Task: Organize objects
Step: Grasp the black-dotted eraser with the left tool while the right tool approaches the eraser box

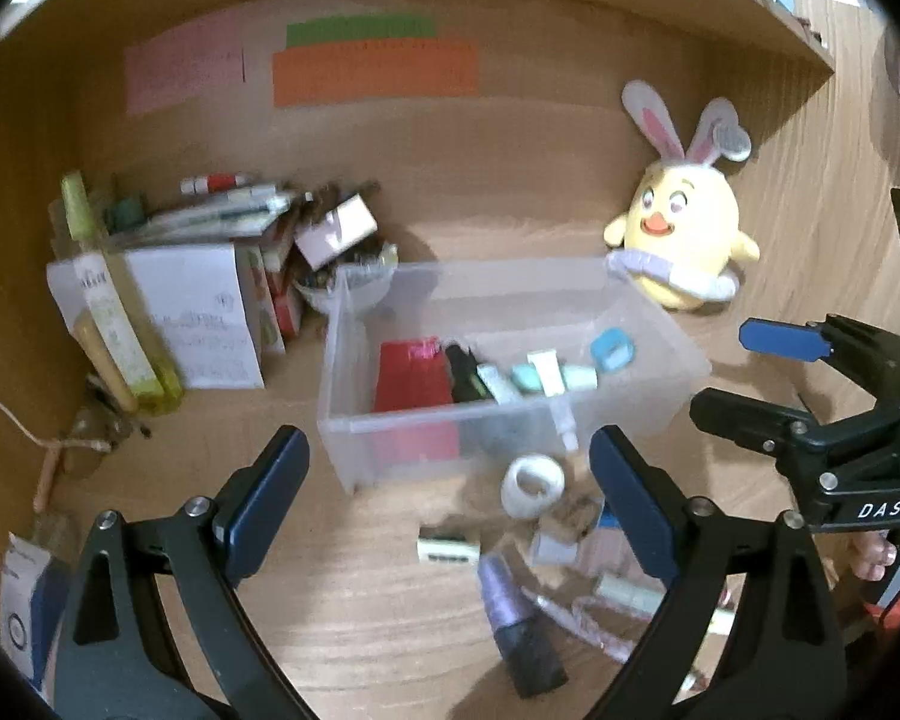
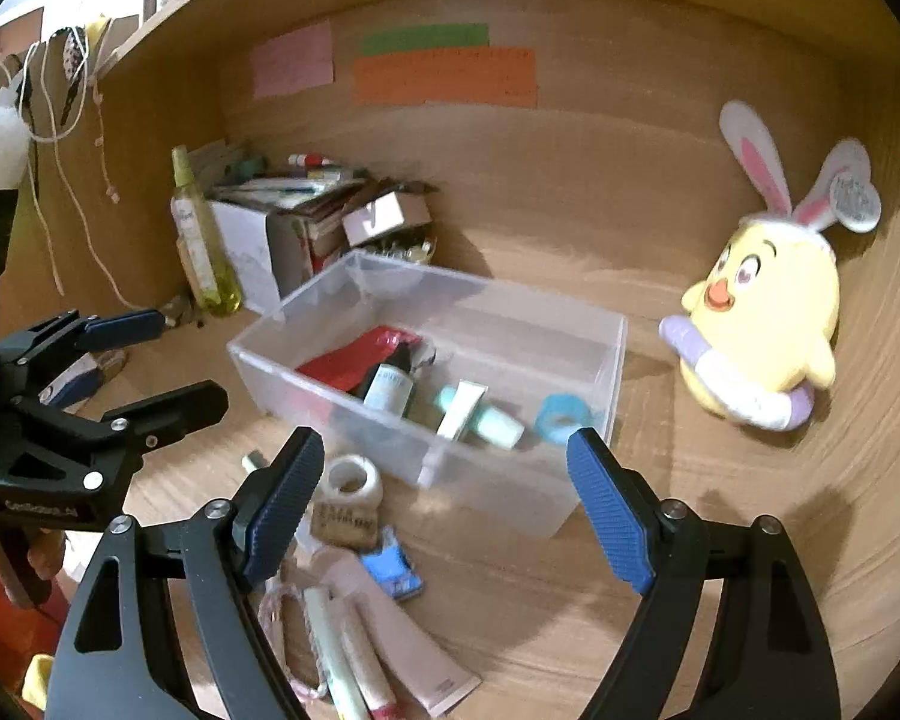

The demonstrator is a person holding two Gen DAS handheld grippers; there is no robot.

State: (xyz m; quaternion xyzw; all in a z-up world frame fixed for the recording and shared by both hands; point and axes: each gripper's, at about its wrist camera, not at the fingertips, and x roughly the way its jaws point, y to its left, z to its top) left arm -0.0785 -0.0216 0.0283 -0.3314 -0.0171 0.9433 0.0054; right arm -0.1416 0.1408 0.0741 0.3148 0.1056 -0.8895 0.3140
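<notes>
A clear plastic bin (image 1: 660, 324) (image 2: 615, 360) stands on the wooden desk and holds a red pouch (image 1: 411, 375) (image 2: 354, 360), small tubes (image 1: 549, 372) (image 2: 462, 411) and a blue tape roll (image 1: 612, 351) (image 2: 561, 417). In front of it lie a white tape roll (image 1: 531, 486) (image 2: 354, 480), a purple bottle (image 1: 513, 618), tubes (image 2: 390, 654) and a blue packet (image 2: 390, 570). My left gripper (image 1: 450, 504) is open and empty above these loose items. My right gripper (image 2: 444, 510) is open and empty over the bin's near corner; it also shows in the left wrist view (image 1: 732, 372).
A yellow bunny-eared plush (image 1: 681, 240) (image 2: 762, 324) sits right of the bin. Boxes, pens and a yellow-green bottle (image 1: 108, 306) (image 2: 195, 240) crowd the back left corner. Coloured paper notes (image 1: 375, 72) (image 2: 444, 75) hang on the back wall. A shelf runs overhead.
</notes>
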